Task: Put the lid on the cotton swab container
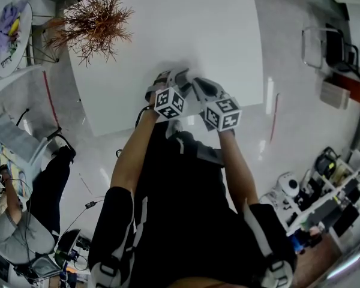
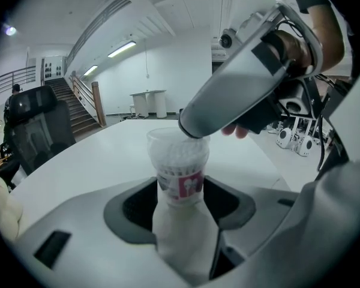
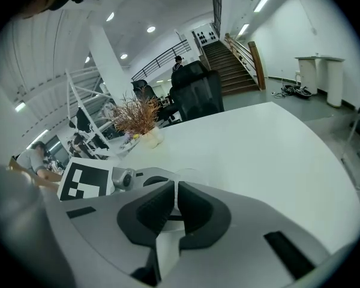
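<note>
The cotton swab container (image 2: 179,167), a clear tube with a pink and white label, stands upright between the pads of my left gripper (image 2: 179,201), which is shut on its lower part. A clear lid (image 2: 168,135) sits at its top. My right gripper (image 2: 195,126) comes in from the upper right, its tip on the tube's top rim. In the right gripper view its jaws (image 3: 175,191) are nearly together, pinching the thin edge of the lid (image 3: 189,174). In the head view both grippers (image 1: 168,80) (image 1: 199,87) meet over the table's near edge, and the tube is hidden there.
The white table (image 1: 186,29) stretches away ahead. A dried plant in a vase (image 1: 96,20) stands at its far left corner. Behind that corner is a black chair (image 3: 195,95). A person sits at a desk at the lower left (image 1: 18,233).
</note>
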`<action>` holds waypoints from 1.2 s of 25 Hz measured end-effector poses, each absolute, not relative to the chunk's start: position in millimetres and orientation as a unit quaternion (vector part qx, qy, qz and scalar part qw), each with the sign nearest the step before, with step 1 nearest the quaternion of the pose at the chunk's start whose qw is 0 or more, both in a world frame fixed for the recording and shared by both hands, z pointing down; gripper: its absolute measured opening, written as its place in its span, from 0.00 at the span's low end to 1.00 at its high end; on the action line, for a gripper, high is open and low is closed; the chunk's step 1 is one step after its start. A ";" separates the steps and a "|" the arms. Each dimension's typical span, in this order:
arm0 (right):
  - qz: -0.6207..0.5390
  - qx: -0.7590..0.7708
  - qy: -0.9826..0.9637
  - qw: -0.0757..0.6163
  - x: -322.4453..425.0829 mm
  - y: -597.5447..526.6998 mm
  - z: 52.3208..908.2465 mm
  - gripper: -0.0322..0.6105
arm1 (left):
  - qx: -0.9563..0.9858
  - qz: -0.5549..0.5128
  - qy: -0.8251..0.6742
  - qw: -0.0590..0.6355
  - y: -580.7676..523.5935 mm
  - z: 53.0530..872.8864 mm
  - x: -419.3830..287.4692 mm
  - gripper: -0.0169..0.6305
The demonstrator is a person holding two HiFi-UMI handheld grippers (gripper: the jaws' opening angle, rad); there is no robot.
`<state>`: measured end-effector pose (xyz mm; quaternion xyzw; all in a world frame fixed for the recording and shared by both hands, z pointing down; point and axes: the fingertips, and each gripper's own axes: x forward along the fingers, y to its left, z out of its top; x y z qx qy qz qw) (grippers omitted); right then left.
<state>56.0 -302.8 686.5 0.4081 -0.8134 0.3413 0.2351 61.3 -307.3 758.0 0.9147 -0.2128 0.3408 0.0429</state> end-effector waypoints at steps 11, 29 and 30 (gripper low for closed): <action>0.336 0.410 -0.816 0.231 58.9 -299.9 681.9 0.08 | 0.901 0.345 -0.252 0.072 -299.1 734.4 20.6 0.41; 0.282 0.457 -0.833 0.133 100.0 -231.4 592.4 0.08 | 0.865 0.183 -0.454 0.111 -195.1 566.3 -8.1 0.11; 0.278 0.462 -0.833 0.124 103.4 -220.9 581.9 0.09 | 0.856 0.180 -0.472 0.108 -183.4 555.8 -12.0 0.08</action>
